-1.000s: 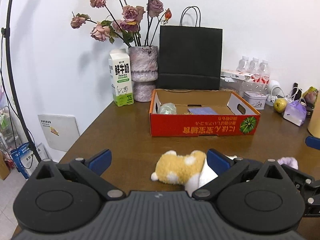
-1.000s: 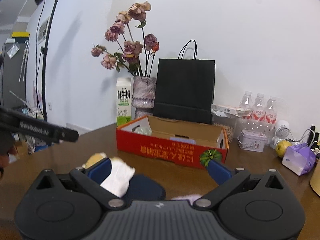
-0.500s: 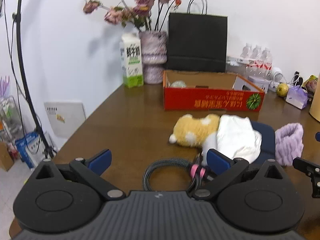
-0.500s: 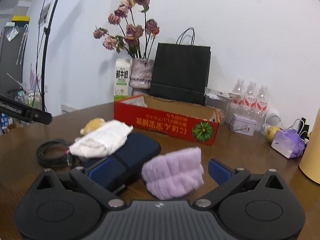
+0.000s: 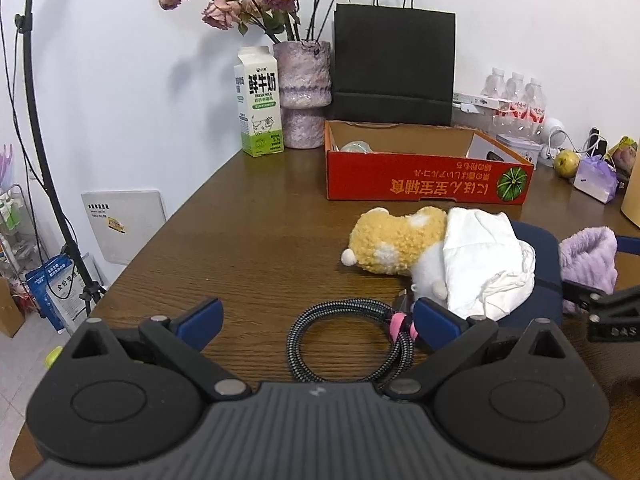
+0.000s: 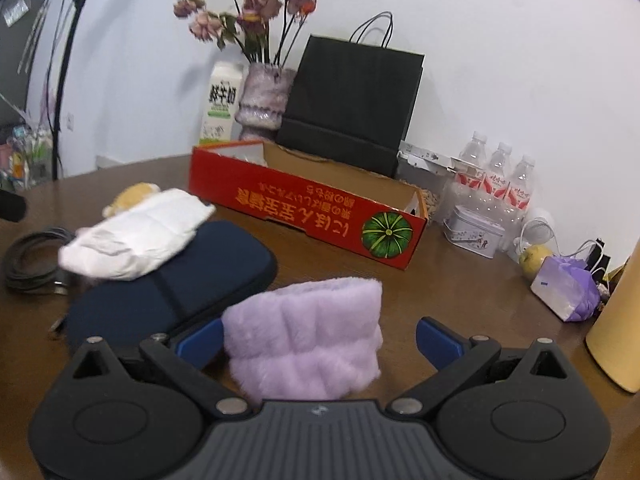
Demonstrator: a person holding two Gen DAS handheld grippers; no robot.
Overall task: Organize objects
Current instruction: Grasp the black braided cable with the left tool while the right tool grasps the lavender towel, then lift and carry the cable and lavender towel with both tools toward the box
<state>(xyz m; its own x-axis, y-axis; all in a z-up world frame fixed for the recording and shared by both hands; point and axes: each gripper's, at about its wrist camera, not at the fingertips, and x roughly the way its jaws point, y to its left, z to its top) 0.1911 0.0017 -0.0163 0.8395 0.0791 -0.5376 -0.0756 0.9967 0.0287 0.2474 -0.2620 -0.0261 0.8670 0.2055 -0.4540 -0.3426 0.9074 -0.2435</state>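
My right gripper (image 6: 319,340) is open, its jaws closing around a fluffy purple band (image 6: 308,336). The left pad is next to the band; the right pad stands clear of it. A dark blue case (image 6: 168,292) lies left of the band, with a white cloth (image 6: 136,236) on it. The yellow plush toy (image 5: 396,240) lies beside the cloth. My left gripper (image 5: 318,320) is open just above a coiled black cable (image 5: 344,344) with a pink tie. The red cardboard box (image 5: 424,176) stands behind, with a few items inside.
A milk carton (image 5: 260,100), a vase of dried roses (image 5: 304,92) and a black paper bag (image 5: 394,64) line the wall. Water bottles (image 6: 496,184), a tin (image 6: 474,236), a purple pouch (image 6: 568,288) and a tan cylinder (image 6: 616,320) stand right. The table edge (image 5: 160,240) runs left.
Both grippers have come down toward the table. The cable now lies between my left fingers and the purple band between my right fingers, which have narrowed slightly.
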